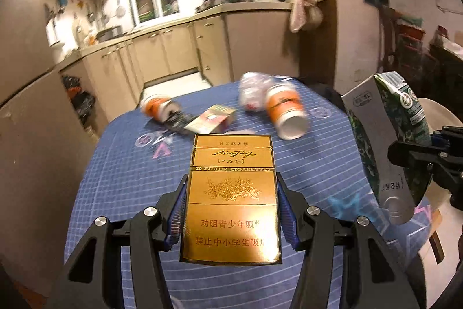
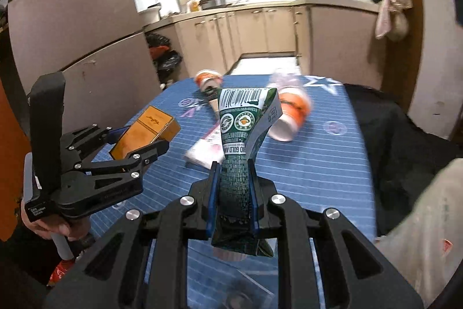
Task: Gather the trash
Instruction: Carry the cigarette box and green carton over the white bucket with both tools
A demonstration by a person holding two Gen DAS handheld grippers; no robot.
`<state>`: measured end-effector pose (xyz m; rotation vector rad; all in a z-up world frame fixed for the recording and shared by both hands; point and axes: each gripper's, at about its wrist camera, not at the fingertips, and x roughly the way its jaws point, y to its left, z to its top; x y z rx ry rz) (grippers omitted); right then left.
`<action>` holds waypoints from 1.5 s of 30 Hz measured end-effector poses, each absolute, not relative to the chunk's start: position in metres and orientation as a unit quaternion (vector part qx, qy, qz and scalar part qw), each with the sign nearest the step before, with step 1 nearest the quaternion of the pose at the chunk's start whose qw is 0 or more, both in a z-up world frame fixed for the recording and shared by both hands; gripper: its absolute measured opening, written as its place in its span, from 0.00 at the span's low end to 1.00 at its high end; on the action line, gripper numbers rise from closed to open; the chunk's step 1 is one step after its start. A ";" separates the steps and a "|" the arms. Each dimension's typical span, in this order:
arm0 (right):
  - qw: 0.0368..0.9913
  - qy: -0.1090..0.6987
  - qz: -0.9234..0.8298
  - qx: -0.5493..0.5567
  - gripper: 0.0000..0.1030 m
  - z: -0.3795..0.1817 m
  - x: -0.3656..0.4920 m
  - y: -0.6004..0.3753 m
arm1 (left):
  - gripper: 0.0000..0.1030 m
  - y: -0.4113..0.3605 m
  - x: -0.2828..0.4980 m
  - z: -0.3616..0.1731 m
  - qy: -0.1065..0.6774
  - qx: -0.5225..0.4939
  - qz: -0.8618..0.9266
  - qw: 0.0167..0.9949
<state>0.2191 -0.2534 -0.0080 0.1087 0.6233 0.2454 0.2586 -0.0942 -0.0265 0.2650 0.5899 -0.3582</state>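
My left gripper point(image 1: 231, 181) is shut on a gold cigarette pack point(image 1: 231, 199) and holds it above the blue striped tablecloth point(image 1: 124, 181). The pack also shows in the right wrist view point(image 2: 144, 132), in the left gripper point(image 2: 150, 141). My right gripper point(image 2: 233, 167) is shut on a squashed green and white drink carton point(image 2: 243, 129), also seen at the right edge of the left wrist view point(image 1: 387, 135). On the table lie two orange and white cups point(image 1: 285, 112) point(image 1: 157, 106), crumpled clear plastic point(image 1: 251, 89) and a flat red and white pack point(image 1: 211, 119).
The table's far edge meets a kitchen floor and beige cabinets point(image 1: 162, 48). A large grey fridge point(image 2: 72, 19) stands to the left. Black bags point(image 2: 165, 54) lie beside it. A dark cloth-covered surface point(image 2: 405, 135) lies to the right of the table.
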 end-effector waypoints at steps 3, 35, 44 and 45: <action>0.951 0.289 0.093 0.062 0.16 0.003 0.200 -0.283 | 0.55 -0.121 0.252 -0.019 0.278 0.138 -0.199 0.930; 0.947 0.263 -0.171 0.071 0.16 0.009 0.098 -0.522 | 0.55 -0.462 0.169 -0.001 0.209 0.235 -0.442 0.840; 0.940 0.282 -0.168 0.095 0.16 -0.008 0.104 -0.537 | 0.55 -0.484 0.176 -0.016 0.241 0.216 -0.484 0.813; 0.939 0.285 -0.167 0.098 0.16 -0.009 0.105 -0.539 | 0.55 -0.484 0.178 -0.017 0.245 0.212 -0.489 0.810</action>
